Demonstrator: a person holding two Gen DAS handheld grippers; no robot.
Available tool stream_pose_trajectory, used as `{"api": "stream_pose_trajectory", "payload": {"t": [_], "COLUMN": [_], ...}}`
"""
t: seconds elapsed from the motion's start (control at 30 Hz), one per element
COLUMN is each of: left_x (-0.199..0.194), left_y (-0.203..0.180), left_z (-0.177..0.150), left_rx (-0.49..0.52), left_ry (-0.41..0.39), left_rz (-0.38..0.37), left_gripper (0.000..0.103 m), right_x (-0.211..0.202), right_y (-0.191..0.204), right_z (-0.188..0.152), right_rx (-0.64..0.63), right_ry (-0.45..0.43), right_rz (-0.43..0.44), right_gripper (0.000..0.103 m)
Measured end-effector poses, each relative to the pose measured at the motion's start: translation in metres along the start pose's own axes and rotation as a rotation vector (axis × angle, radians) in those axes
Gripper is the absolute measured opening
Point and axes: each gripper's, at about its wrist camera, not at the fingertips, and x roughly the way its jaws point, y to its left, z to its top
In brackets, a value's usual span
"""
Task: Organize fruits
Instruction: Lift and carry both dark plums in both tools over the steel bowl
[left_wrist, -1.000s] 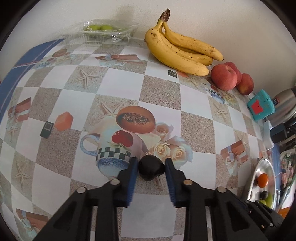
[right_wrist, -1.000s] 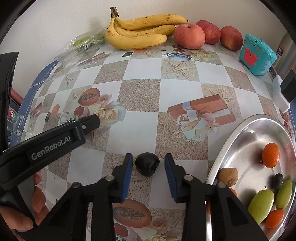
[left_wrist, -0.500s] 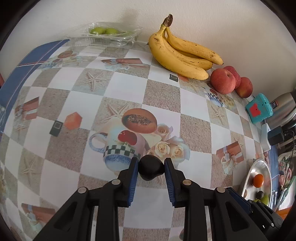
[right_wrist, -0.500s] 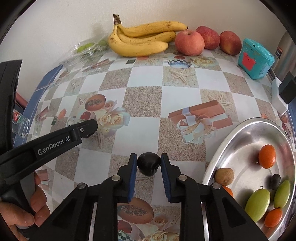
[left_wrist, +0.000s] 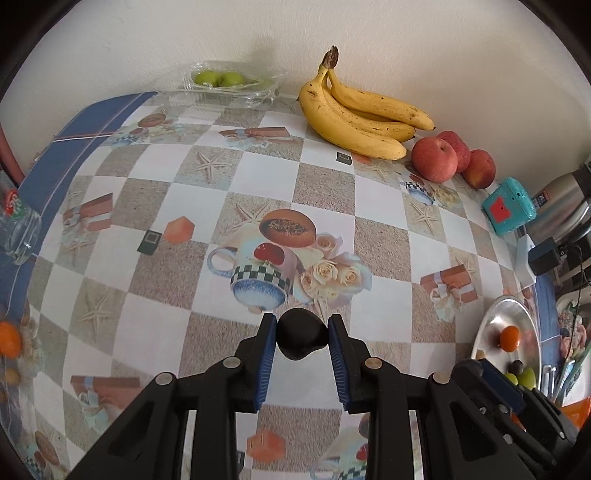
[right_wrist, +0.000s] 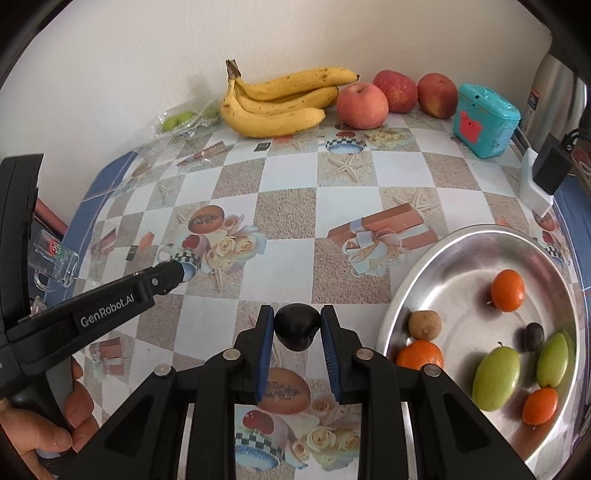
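Black plums, one pinched in each gripper, above the checked tablecloth.

Left gripper clamps a dark plum; right gripper clamps another dark plum, probably bound for the steel tray beside it, which holds oranges, green fruit, a small dark one and a brown one. Farther back, a clear punnet holds green fruit beside the bananas and apples along the wall.

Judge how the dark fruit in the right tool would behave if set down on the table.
The dark fruit looks rounded with a pointed end, so it may roll or rock. Its skin looks glossy, perhaps slippery. It seems small and firm between the right tool pads, likely light.
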Motion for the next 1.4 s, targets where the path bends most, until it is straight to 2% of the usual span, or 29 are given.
{"api": "stream_pose_trajectory", "payload": {"t": [0.4, 0.83, 1.17, 1.4], "left_x": [-0.036, -0.039, -0.039, -0.041], "left_y": [-0.013, -0.032, -0.064, -0.091], "left_z": [-0.016, -0.027, -0.032, -0.039], "left_rx": [0.014, 0.041, 0.093, 0.129], "left_ry": [-0.05, -0.055, -0.051, -0.029], "left_rz": [-0.004, 0.052, 0.02, -0.066], "left_gripper": [0.03, 0.03, 0.03, 0.03], "right_x": [-0.036, -0.045, -0.048, -0.058], "right_y": [-0.012, -0.036, -0.084, -0.112], "right_z": [-0.021, -0.025, -0.026, -0.025], "right_rx": [0.029, 0.077, 0.175, 0.244], "right_ry": [-0.041, -0.039, -0.024, -0.043], "right_rz": [0.008, 0.001, -0.065, -0.103], "right_gripper": [0.027, 0.027, 0.027, 0.027]}}
